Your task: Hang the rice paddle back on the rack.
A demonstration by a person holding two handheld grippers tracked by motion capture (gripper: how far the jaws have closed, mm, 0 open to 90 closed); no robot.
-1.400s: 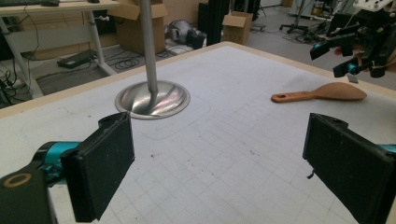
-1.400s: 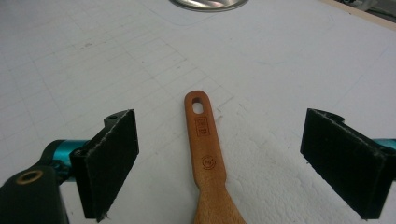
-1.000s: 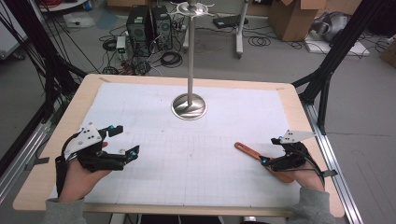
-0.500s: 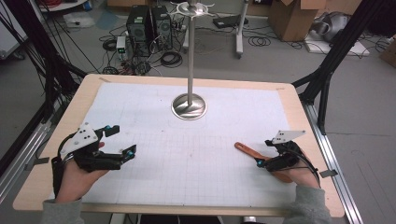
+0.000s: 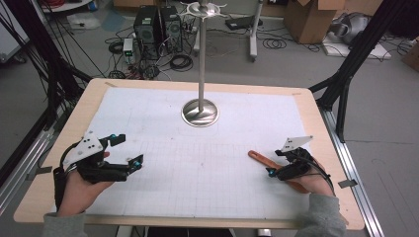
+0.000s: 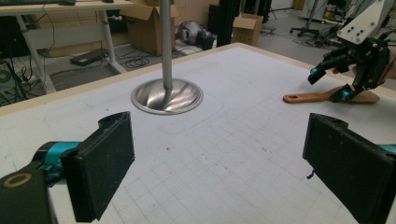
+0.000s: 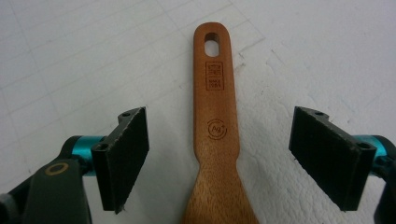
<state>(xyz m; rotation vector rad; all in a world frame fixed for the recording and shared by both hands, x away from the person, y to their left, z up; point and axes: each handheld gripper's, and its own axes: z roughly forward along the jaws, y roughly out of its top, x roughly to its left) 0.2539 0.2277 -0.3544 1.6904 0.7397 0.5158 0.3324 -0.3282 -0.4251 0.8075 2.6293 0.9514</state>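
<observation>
1. The right gripper has its two black padded fingers standing apart on either side of the flat brown wooden spatula; they have just been closing in, yet a clear gap shows between each pad and the wood, so nothing is gripped
2. The spatula lies flat on the desk directly between those fingers, its narrow handle with the oval hanging hole pointing away from them and its wider blade running back beneath the gripper
3. In the high view the right gripper sits over the spatula, whose handle end pokes out ahead of the fingertips
4. The left gripper holds its fingers wide open with only bare desk between them
5. Well ahead of the left fingers stands the polished round metal base of an upright metal pole
6. Under everything lies a white gridded mat on the pale wooden desk
</observation>
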